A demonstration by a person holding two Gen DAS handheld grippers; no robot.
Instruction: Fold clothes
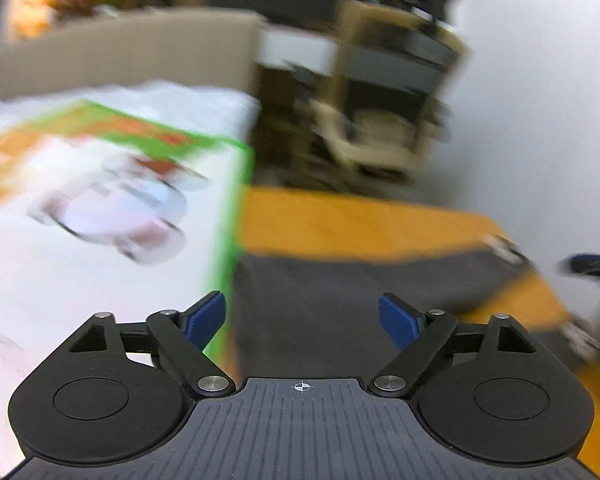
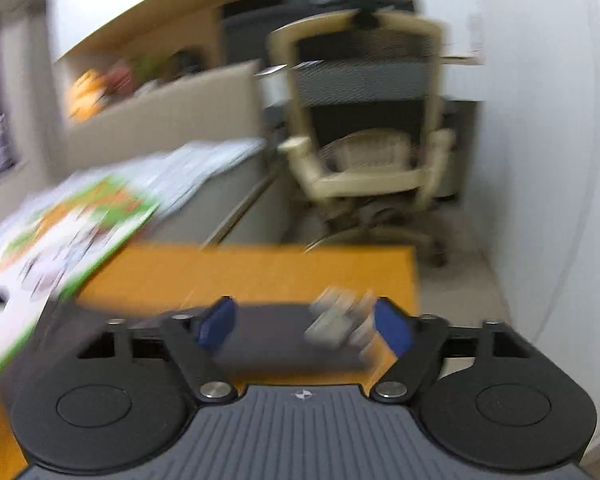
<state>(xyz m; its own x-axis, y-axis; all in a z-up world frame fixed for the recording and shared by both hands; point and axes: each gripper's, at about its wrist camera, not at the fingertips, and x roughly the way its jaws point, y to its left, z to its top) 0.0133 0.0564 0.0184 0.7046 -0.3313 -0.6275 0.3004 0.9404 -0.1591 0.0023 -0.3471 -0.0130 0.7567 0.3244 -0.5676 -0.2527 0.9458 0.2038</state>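
Observation:
A dark grey garment [image 1: 340,300] lies flat on the orange table [image 1: 340,220]. It has a pale printed patch at its right edge [image 1: 504,246]. My left gripper [image 1: 302,316] is open and empty, held just above the garment's near part. In the right wrist view the same garment [image 2: 284,336] lies on the orange table [image 2: 260,272], with the pale patch [image 2: 336,320] close to the right finger. My right gripper [image 2: 306,324] is open and empty above the garment. Both views are blurred by motion.
A large white box with green and orange print [image 1: 100,208] stands at the table's left edge, also in the right wrist view [image 2: 60,240]. A cream office chair [image 2: 364,152] stands beyond the table's far edge. A white wall [image 2: 540,160] runs along the right.

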